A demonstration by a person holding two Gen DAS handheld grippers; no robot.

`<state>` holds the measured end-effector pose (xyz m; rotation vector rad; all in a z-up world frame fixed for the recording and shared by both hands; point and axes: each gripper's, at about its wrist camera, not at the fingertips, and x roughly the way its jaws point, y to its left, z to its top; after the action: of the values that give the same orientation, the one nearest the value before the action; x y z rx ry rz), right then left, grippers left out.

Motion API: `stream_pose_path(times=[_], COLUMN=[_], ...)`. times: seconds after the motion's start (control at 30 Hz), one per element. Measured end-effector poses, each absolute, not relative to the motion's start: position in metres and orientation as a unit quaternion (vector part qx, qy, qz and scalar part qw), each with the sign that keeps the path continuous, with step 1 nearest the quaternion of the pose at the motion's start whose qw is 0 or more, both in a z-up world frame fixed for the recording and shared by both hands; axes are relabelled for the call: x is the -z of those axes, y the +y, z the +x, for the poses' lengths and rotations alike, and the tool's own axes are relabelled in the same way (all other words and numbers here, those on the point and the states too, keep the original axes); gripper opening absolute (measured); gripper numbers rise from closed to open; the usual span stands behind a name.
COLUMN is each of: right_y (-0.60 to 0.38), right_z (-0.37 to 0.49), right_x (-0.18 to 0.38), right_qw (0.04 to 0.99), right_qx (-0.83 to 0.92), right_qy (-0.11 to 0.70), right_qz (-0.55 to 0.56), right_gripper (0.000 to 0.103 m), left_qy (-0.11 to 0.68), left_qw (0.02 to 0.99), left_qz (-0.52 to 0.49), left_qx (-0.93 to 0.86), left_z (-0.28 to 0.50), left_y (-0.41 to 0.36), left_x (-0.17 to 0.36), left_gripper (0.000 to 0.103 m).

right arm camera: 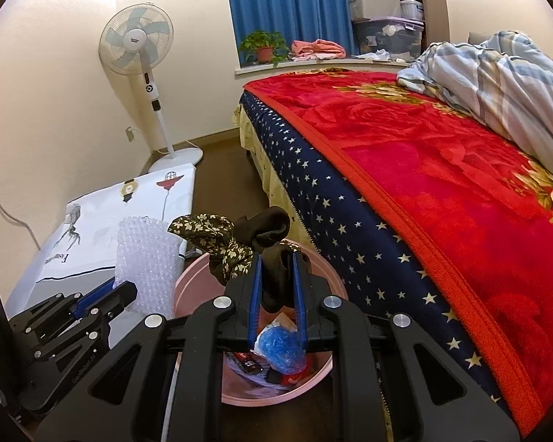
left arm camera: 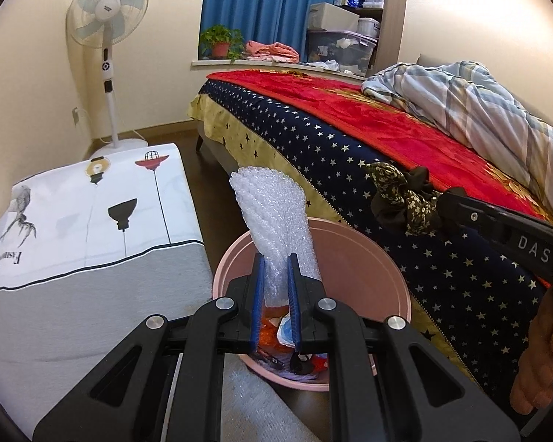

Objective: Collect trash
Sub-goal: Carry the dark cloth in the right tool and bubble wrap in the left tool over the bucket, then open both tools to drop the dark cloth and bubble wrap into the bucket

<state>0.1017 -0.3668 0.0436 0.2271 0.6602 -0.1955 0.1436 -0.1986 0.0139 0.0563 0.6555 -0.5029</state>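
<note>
A pink trash bin point(left arm camera: 354, 254) point(right arm camera: 188, 283) stands on the floor beside the bed, with wrappers and a blue crumpled bag point(right arm camera: 278, 346) inside. My left gripper point(left arm camera: 276, 261) point(right arm camera: 123, 287) is shut on a roll of clear bubble wrap point(left arm camera: 272, 213) point(right arm camera: 145, 258), held upright over the bin's near rim. My right gripper point(right arm camera: 278, 258) point(left arm camera: 444, 202) is shut on a dark floral cloth scrap point(right arm camera: 225, 243) point(left arm camera: 405, 199), held above the bin.
A bed with a red blanket point(right arm camera: 442, 169) and starred navy sheet point(left arm camera: 350, 154) runs along the right. A cloth-covered low box point(left arm camera: 92, 221) sits left of the bin. A standing fan point(left arm camera: 108, 37) is at the far wall.
</note>
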Motion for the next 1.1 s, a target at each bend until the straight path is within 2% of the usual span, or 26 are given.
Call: stream_pose_path(times=[0.6, 0.83, 0.87, 0.9, 0.93, 0.97, 1.03, 1.1], right_y=[-0.376, -0.378, -0.378, -0.378, -0.378, -0.378, -0.379, -0.38], right_z=[0.117, 0.118, 0.118, 0.119, 0.119, 0.118, 0.117, 0.116], right_x=[-0.026, -0.021, -0.021, -0.02, -0.019, -0.019, -0.02, -0.021], right_qw=[0.927, 0.924, 0.923, 0.922, 0.921, 0.921, 0.922, 0.923], right_qx=[0.103, 0.101, 0.101, 0.101, 0.103, 0.107, 0.112, 0.114], right_qy=[0.342, 0.351, 0.352, 0.355, 0.355, 0.355, 0.351, 0.348], right_qz=[0.113, 0.117, 0.118, 0.119, 0.12, 0.12, 0.119, 0.12], right_gripper=[0.017, 0.022, 0.03, 0.037, 0.052, 0.057, 0.058, 0.066], left_qy=[0.344, 0.349, 0.352, 0.353, 0.352, 0.35, 0.349, 0.345], left_qw=[0.905, 0.9, 0.898, 0.898, 0.899, 0.901, 0.903, 0.907], left_qz=[0.016, 0.014, 0.017, 0.019, 0.021, 0.022, 0.024, 0.028], left_qx=[0.25, 0.261, 0.262, 0.261, 0.259, 0.255, 0.25, 0.241], left_z=[0.163, 0.165, 0.166, 0.167, 0.166, 0.166, 0.165, 0.164], left_y=[-0.213, -0.216, -0.216, -0.216, -0.214, -0.212, -0.207, -0.2], left_x=[0.012, 0.016, 0.017, 0.017, 0.017, 0.017, 0.016, 0.013], left_gripper=[0.012, 0.015, 0.024, 0.04, 0.044, 0.046, 0.046, 0.047])
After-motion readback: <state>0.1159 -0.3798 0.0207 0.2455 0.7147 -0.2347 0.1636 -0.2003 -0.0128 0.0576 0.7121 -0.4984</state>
